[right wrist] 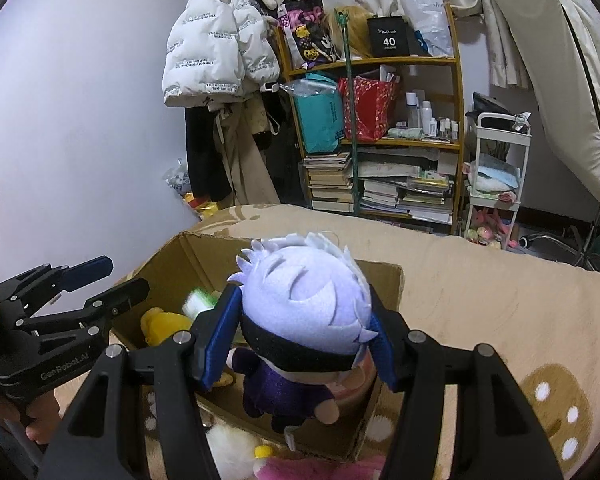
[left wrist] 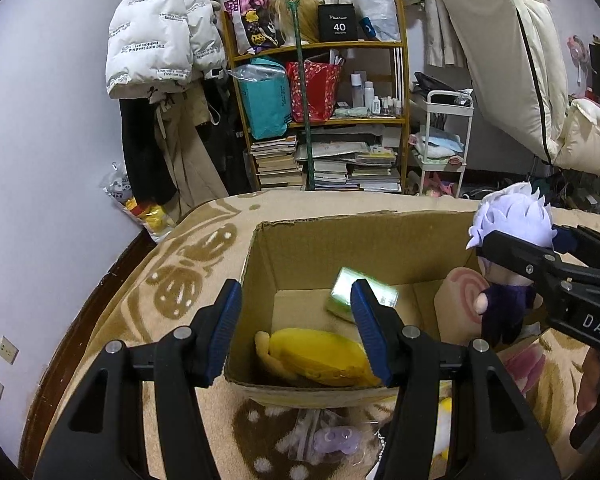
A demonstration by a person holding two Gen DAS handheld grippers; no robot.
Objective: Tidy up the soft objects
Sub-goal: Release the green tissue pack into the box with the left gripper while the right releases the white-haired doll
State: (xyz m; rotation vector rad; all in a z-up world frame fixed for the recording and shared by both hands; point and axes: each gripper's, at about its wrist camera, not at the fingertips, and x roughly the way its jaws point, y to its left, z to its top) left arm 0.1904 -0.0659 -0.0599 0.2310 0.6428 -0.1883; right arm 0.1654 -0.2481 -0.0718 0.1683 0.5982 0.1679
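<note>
right gripper (right wrist: 300, 344) clamped on the plush doll (right wrist: 304, 320), pads on both sides of its head at the black blindfold band; doll has white spiky hair, purple body, legs dangling; it hangs over the near right part of the cardboard box (right wrist: 384, 280), not touching the floor of it as far as i can tell; left gripper (left wrist: 296, 328) wide open, nothing between pads, hovering over the box's near left edge; in left cam the doll (left wrist: 508, 240) shows at the right w/ the right gripper (left wrist: 540, 260) on it; inside box: yellow plush (left wrist: 320, 356) against the near wall, green packet (left wrist: 364, 296) further back mid-floor, blurred, pink swirl cushion (left wrist: 460, 300) at the right side; box sits on a beige patterned blanket (right wrist: 500, 300); more small plush bits on blanket just in front of box, partly hidden; far bg: wooden shelf (left wrist: 320, 116) w/ bags + book stacks, white puffer jacket (left wrist: 160, 32) hung to its left, white cart (left wrist: 444, 140) to its right.
</note>
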